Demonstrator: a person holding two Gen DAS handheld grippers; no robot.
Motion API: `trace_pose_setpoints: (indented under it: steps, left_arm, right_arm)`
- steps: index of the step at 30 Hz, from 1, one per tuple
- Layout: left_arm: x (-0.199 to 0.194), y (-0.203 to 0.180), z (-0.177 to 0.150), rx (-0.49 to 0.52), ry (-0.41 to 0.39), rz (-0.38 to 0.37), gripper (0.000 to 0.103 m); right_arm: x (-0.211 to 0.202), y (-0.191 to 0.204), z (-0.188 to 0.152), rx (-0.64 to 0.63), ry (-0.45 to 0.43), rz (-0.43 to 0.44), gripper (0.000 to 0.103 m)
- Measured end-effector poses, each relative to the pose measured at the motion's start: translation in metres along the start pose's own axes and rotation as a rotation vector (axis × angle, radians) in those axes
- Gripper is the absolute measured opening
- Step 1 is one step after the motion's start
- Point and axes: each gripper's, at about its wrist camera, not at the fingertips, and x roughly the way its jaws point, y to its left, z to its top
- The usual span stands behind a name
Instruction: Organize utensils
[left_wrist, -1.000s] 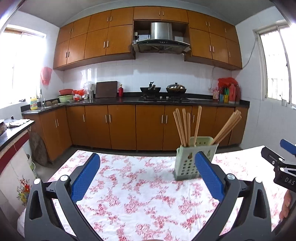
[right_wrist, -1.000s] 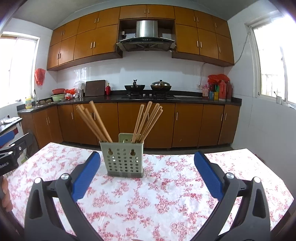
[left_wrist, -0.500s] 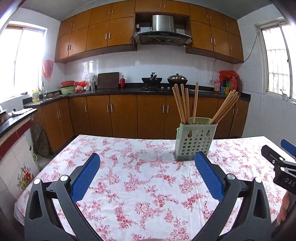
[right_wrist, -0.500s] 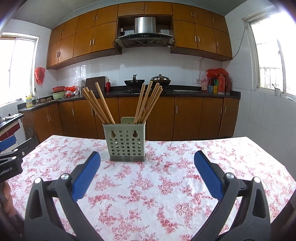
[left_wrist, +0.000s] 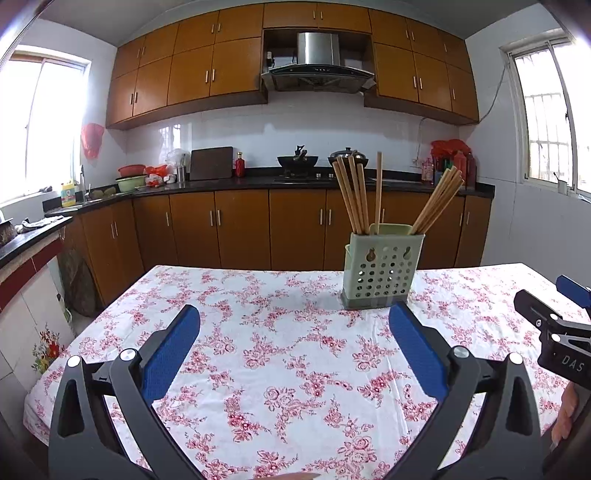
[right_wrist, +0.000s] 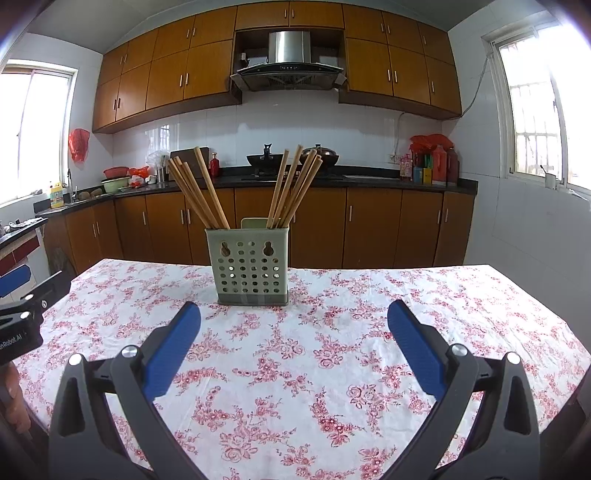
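Observation:
A pale green perforated utensil holder (left_wrist: 382, 271) (right_wrist: 252, 266) stands upright on the floral tablecloth (left_wrist: 280, 354) (right_wrist: 332, 332). Several wooden chopsticks (left_wrist: 356, 194) (right_wrist: 199, 192) stick out of it in two bunches, one leaning left and one leaning right. My left gripper (left_wrist: 294, 325) is open above the cloth, short of the holder and a little left of it, with nothing between its blue pads. My right gripper (right_wrist: 293, 319) is open too, empty, with the holder beyond it and slightly left. Each view catches the other gripper at its side edge.
The table ends just behind the holder, with floor beyond, then brown base cabinets (left_wrist: 240, 229) under a dark counter (right_wrist: 369, 179) with woks, bottles and bowls. A side counter (left_wrist: 33, 236) runs along the left. Part of a hand (left_wrist: 567, 413) shows at the right edge.
Both views have tilted down and pulled back a little, so more tablecloth shows and the holder sits higher and farther. Both grippers stayed open and empty.

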Motion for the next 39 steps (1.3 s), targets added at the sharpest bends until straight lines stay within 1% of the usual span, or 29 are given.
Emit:
trace_pose_setpoints:
  steps: [9, 39]
  left_arm:
    - [0.0015, -0.0001, -0.0043, -0.009, 0.016, -0.002, 0.101]
    - [0.0016, -0.0082, -0.0061, -0.006, 0.021, -0.014, 0.101]
  right_arm:
    - [0.0009, 0.0027, -0.0059, -0.006, 0.006, 0.0, 0.099]
    - [0.0039, -0.0006, -0.0103, 0.012, 0.019, -0.006, 0.099]
